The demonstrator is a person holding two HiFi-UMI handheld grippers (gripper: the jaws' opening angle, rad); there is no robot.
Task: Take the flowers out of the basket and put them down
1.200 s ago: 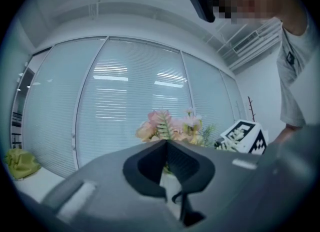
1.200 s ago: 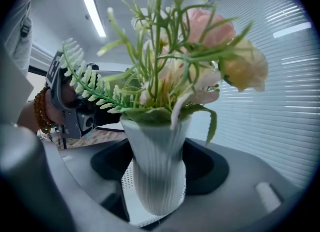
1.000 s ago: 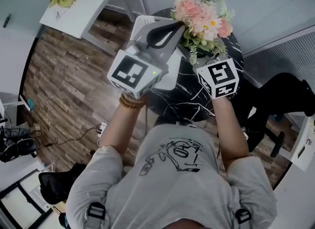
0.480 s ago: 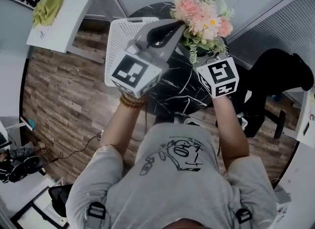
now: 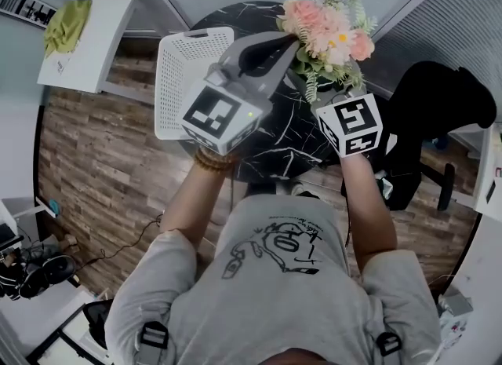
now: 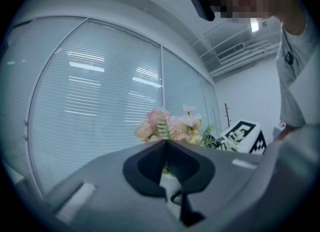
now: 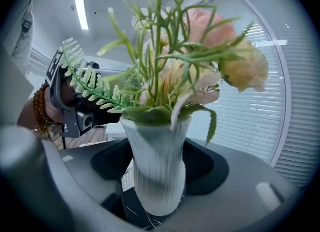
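Pinched upright in the right gripper: vase of flowers, out of the basket, over the dark bench; long axis vertical, likely set-down spot straight below. Beside it, left gripper pressed together, empty.

You have no words or numbers to read here. Your shirt carries a line drawing with a few scrawled characters, too small to make out. The left marker cube and right marker cube show only black-and-white square patterns.
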